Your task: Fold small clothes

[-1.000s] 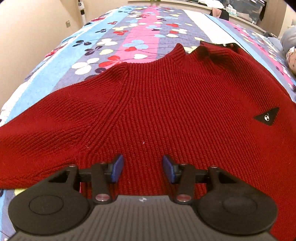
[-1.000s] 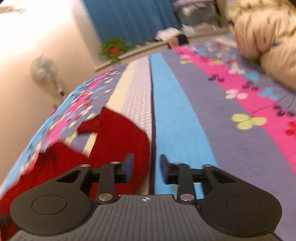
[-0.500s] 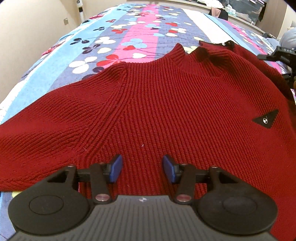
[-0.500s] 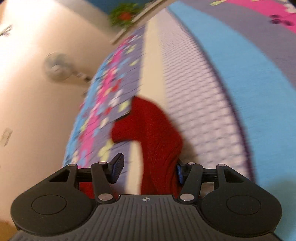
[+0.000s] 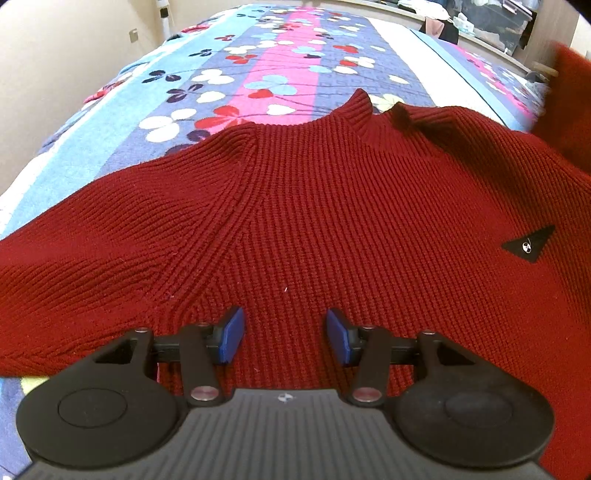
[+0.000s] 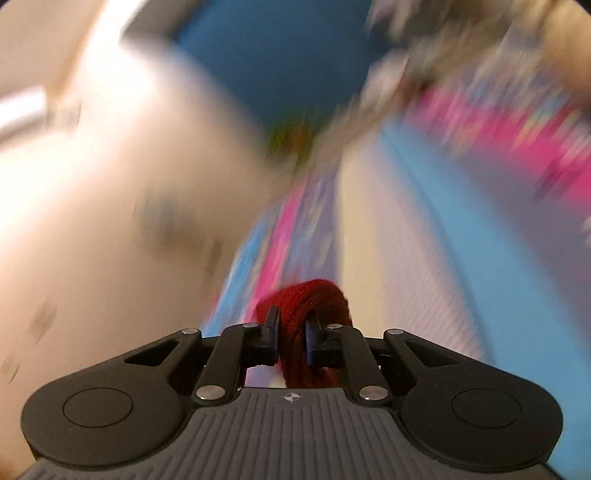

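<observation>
A dark red knitted sweater (image 5: 332, 221) lies spread flat on the bed, collar away from me, a small black triangular label on its right side. My left gripper (image 5: 284, 338) hovers over the sweater's near part, open, with only flat knit below its blue pads. In the right wrist view my right gripper (image 6: 291, 332) is closing, its jaws pressed on a fold of the red sleeve (image 6: 314, 295), which bulges out past the fingertips. That lifted sleeve (image 5: 565, 107) also shows as a red blur at the top right of the left wrist view.
The bed carries a striped cover (image 5: 280, 66) in pink, blue and purple with clover prints. A beige wall (image 5: 55, 55) runs along the left side. Clutter and dark boxes (image 5: 480, 22) stand beyond the bed's far end. The right wrist view is heavily motion-blurred.
My right gripper went from open beside the sleeve to shut on it and rose, tipping its view upward. The sleeve now hangs lifted at the right. The left gripper stayed put.
</observation>
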`<state>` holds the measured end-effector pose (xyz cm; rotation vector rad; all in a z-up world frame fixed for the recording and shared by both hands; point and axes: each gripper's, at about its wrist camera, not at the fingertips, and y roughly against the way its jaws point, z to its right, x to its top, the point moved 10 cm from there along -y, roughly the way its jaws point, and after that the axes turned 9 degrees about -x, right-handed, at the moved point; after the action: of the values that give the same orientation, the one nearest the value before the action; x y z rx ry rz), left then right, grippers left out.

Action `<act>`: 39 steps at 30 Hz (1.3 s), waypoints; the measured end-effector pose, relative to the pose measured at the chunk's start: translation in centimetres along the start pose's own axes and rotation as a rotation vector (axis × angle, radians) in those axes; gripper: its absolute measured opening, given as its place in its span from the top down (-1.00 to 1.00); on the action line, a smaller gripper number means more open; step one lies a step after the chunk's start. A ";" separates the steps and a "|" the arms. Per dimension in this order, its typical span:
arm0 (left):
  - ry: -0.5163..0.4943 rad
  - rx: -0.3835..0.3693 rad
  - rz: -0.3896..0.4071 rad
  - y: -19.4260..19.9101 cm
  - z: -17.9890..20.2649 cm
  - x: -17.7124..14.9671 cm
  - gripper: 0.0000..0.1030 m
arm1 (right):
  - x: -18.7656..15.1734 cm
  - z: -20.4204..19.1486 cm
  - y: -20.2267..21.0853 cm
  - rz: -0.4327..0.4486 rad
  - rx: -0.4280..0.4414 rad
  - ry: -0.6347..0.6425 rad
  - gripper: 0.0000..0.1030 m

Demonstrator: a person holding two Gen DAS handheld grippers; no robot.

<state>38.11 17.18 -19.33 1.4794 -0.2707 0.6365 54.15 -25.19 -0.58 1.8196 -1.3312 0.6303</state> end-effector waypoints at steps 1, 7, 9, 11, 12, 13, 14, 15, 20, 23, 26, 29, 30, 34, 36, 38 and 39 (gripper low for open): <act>-0.004 0.003 0.001 0.0 0.1 0.0 -0.07 | 0.6 1.1 2.5 0.103 -0.071 0.031 0.74; -0.004 0.001 -0.001 0.1 0.1 0.0 -0.12 | -5.3 15.1 4.9 -0.069 -0.435 -0.055 0.19; -0.001 -0.002 -0.002 0.1 0.1 0.0 -0.13 | -6.6 19.9 4.7 -0.129 -0.494 -0.186 0.14; -0.002 -0.006 -0.006 0.2 0.1 0.0 -0.14 | -7.0 23.4 4.9 -0.141 -0.531 -0.268 0.14; -0.004 -0.007 -0.007 0.2 0.1 0.0 -0.14 | -7.0 24.7 5.0 -0.142 -0.545 -0.304 0.14; -0.006 -0.007 -0.007 0.2 0.1 0.0 -0.14 | -7.0 26.0 5.3 -0.140 -0.554 -0.356 0.14; -0.009 -0.005 -0.008 0.1 0.1 0.0 -0.15 | -6.9 27.1 5.7 -0.125 -0.565 -0.420 0.14; -0.014 -0.003 -0.007 0.1 0.2 0.0 -0.15 | -6.7 28.0 5.9 -0.107 -0.569 -0.468 0.15; -0.036 0.007 -0.004 0.0 0.3 -0.1 -0.16 | -4.5 31.3 6.4 -0.027 -0.656 -0.551 0.18; -0.049 0.015 0.000 -0.2 0.4 -0.1 -0.17 | -3.6 32.9 5.6 -0.011 -0.648 -0.587 0.12; -0.063 0.020 0.003 -0.2 0.5 -0.1 -0.18 | -1.4 32.9 4.0 -0.010 -0.536 -0.592 0.50; -0.063 0.018 0.003 -0.2 0.5 -0.1 -0.19 | 3.3 30.2 4.6 0.136 -0.487 -0.372 0.66; -0.064 0.019 0.003 -0.2 0.5 -0.1 -0.19 | 4.0 29.6 5.0 0.177 -0.511 -0.293 0.66; -0.065 0.019 0.003 -0.2 0.5 -0.2 -0.19 | 3.8 31.6 7.1 0.189 -0.964 -0.077 0.66; -0.059 0.013 0.000 -0.1 0.5 -0.1 -0.19 | 2.2 34.9 9.3 0.159 -1.101 -0.218 0.49; -0.053 0.009 -0.002 -0.1 0.4 -0.1 -0.19 | 0.8 35.6 9.3 0.121 -0.980 -0.290 0.49; -0.050 0.007 -0.003 -0.1 0.4 -0.1 -0.19 | 0.3 35.1 9.0 0.100 -0.922 -0.259 0.49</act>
<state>38.19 16.78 -19.40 1.5034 -0.3053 0.5995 43.85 -55.39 -17.78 1.0904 -1.5322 -0.1933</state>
